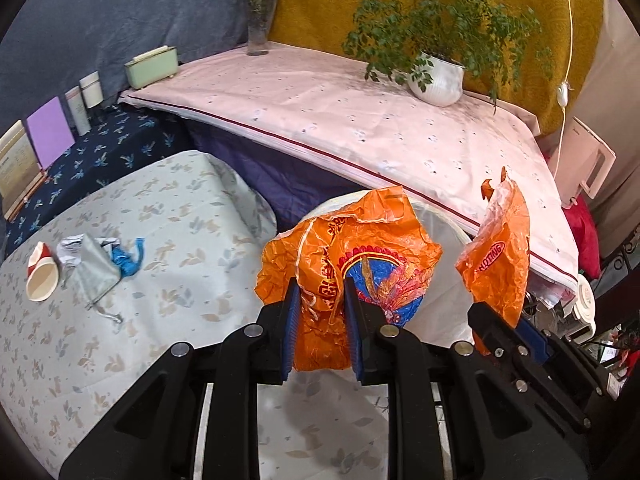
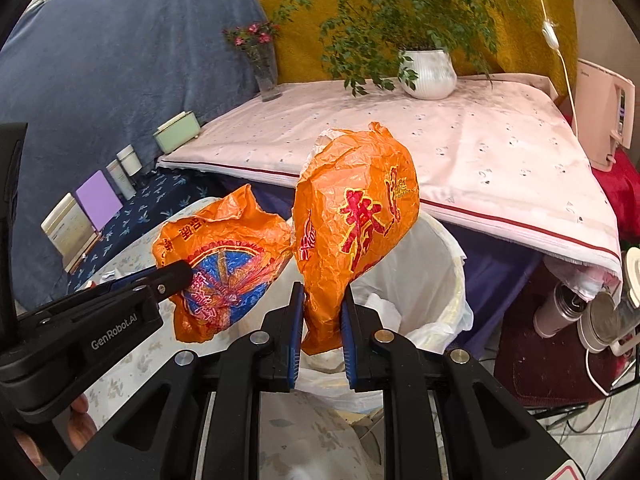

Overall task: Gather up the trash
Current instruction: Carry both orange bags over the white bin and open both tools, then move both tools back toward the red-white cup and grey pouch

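My left gripper (image 1: 320, 292) is shut on a crumpled orange wrapper with a blue and red print (image 1: 360, 256), held above the white-lined trash bin (image 1: 444, 236). My right gripper (image 2: 322, 296) is shut on a second orange wrapper with red characters (image 2: 352, 208), over the bin's opening (image 2: 424, 276). The right gripper with its wrapper (image 1: 500, 256) shows at the right of the left wrist view. The left gripper (image 2: 176, 274) and its wrapper (image 2: 224, 268) show at the left of the right wrist view. More trash lies on the patterned table: a paper cup (image 1: 40, 276), a silver pouch (image 1: 94, 268), a blue scrap (image 1: 128, 260).
A raised surface under a pink cloth (image 1: 360, 120) holds a potted plant (image 1: 438, 78), a flower vase (image 1: 260, 24) and a green box (image 1: 152, 66). Cards and tubes (image 1: 48, 132) stand on a dark blue cloth. Steel bottles (image 2: 560, 312) sit low right.
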